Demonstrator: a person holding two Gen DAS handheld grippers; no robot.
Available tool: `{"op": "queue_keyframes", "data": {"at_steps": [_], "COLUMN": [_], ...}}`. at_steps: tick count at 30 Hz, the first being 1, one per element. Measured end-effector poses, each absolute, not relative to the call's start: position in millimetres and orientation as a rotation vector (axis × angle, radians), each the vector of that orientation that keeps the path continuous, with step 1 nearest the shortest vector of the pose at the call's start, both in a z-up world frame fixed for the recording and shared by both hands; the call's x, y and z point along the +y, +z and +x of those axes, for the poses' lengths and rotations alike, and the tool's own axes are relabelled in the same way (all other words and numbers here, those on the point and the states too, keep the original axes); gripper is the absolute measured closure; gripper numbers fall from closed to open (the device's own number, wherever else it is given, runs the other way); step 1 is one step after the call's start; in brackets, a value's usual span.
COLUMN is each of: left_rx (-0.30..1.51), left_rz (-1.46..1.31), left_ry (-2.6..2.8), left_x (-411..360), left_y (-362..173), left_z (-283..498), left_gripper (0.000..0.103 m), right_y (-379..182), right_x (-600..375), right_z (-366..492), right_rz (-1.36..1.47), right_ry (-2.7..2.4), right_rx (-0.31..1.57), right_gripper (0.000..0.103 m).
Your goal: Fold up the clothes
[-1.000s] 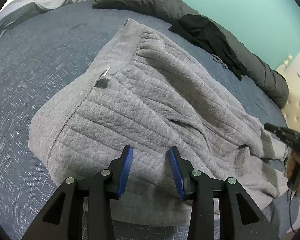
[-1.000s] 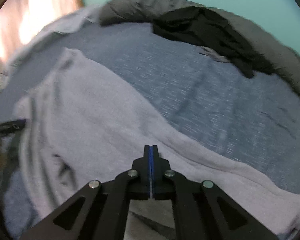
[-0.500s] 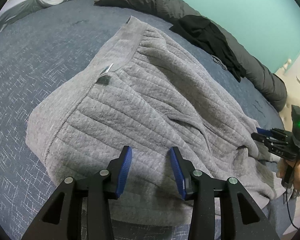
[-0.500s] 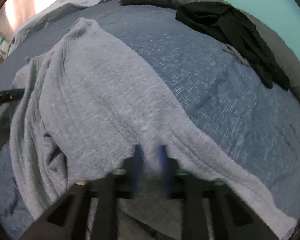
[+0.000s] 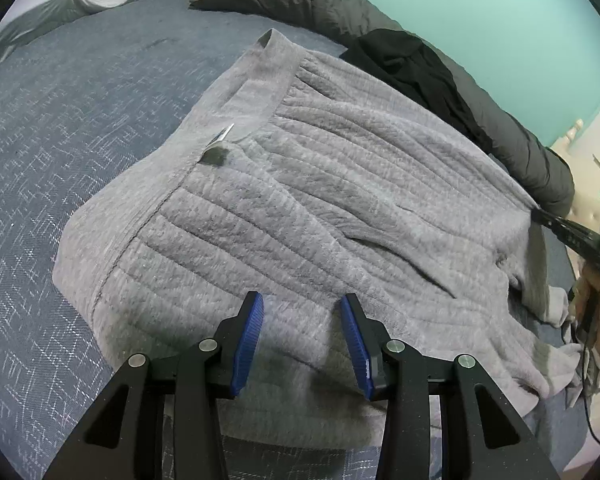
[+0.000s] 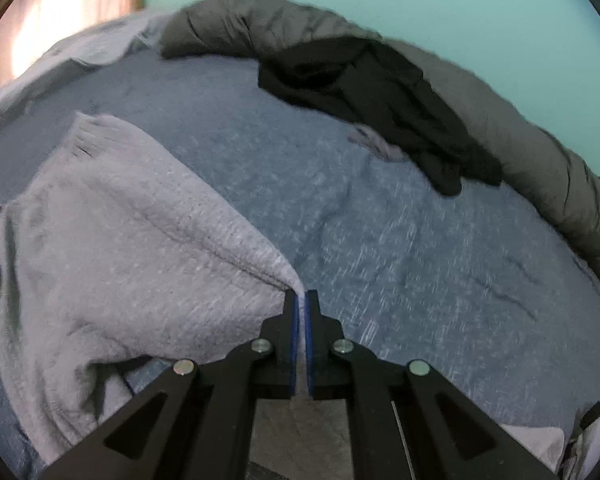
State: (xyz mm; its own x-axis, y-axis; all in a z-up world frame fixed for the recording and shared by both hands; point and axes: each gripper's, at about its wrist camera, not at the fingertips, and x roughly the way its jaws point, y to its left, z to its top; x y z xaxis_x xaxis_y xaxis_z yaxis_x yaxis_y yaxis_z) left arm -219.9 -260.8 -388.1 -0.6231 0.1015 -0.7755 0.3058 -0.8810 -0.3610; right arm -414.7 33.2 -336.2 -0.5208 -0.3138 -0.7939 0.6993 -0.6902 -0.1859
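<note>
My right tool (image 6: 300, 300) is clenched on a pinched edge of the grey garment (image 5: 320, 208), lifting it off the blue bed (image 5: 80, 120). My left tool (image 5: 301, 312) is released, fingers spread, hovering over the near hem w/o touching, I judge. Garment lies ahead of the left tool, long axis running left-right btwn the tools. Black clothing (image 6: 380, 92) sits on the dark duvet roll (image 6: 540, 152), well apart.

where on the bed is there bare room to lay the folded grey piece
Bare blue bedspread lies left of the grey garment, and between it and the black clothes. It is crowded along the rolled dark duvet, where those black clothes lie.
</note>
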Motion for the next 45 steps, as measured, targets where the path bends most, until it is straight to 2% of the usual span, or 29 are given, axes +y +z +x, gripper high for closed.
{"op": "queue_keyframes", "data": {"at_steps": [6, 11, 14, 15, 16, 21, 27, 32, 33, 34, 37, 40, 45], "left_rx": [0.724, 0.731, 0.733, 0.733, 0.732, 0.736, 0.727, 0.723, 0.723, 0.724, 0.72, 0.718, 0.72], "left_rz": [1.31, 1.31, 1.309, 1.31, 1.311, 1.31, 1.314, 1.318, 1.317, 1.317, 1.319, 1.319, 1.319], "left_ry": [-2.626, -2.622, -2.621, -2.621, -2.621, -2.619, -2.618, -2.616, -2.616, -2.616, -2.617, -2.616, -2.615], "left_x": [-264.6, -263.2, -263.3, -263.8, -266.8, -273.5, -272.0, -271.7, -271.6, -271.6, -271.3, -270.7, -270.5], "left_y": [-389.8, -388.6, -388.2, -388.2, -388.9, -391.2, -392.5, -394.6, -394.9, -395.3, -395.8, -395.9, -396.2], "left_z": [-217.2, -220.1, -221.3, -221.7, -221.9, -221.0, -222.5, -223.8, -224.0, -224.1, -224.1, -223.8, -223.6], "left_gripper": [0.059, 0.059, 0.059, 0.059, 0.058, 0.057, 0.055, 0.054, 0.054, 0.054, 0.054, 0.053, 0.053], "right_y": [-381.0, -383.5, -362.3, -357.4, -352.6, -367.9, -398.1, -409.7, -409.0, -408.3, -410.6, -412.4, -387.3], "right_x": [21.9, 48.8, 79.8, 91.7, 103.6, 132.5, 121.9, 112.0, 109.8, 107.6, 98.5, 94.1, 113.6], "right_z": [-404.9, -411.6, -423.4, -429.2, -435.0, -466.5, -465.3, -458.1, -456.5, -454.8, -445.1, -439.5, -437.5], "right_rz": [1.155, 1.237, 1.186, 1.184, 1.181, 1.308, 1.326, 1.294, 1.28, 1.265, 1.218, 1.186, 1.102], "right_ry": [-2.078, -2.012, -2.097, -2.139, -2.182, -2.232, -2.159, -2.109, -2.104, -2.099, -2.072, -2.054, -2.141], "right_rx": [0.722, 0.496, 0.331, 0.289, 0.246, 0.277, 0.51, 0.626, 0.64, 0.654, 0.732, 0.793, 0.749], "right_gripper": [0.1, 0.092, 0.068, 0.055, 0.049, 0.049, 0.048, 0.049, 0.061, 0.078, 0.098, 0.1, 0.101]}}
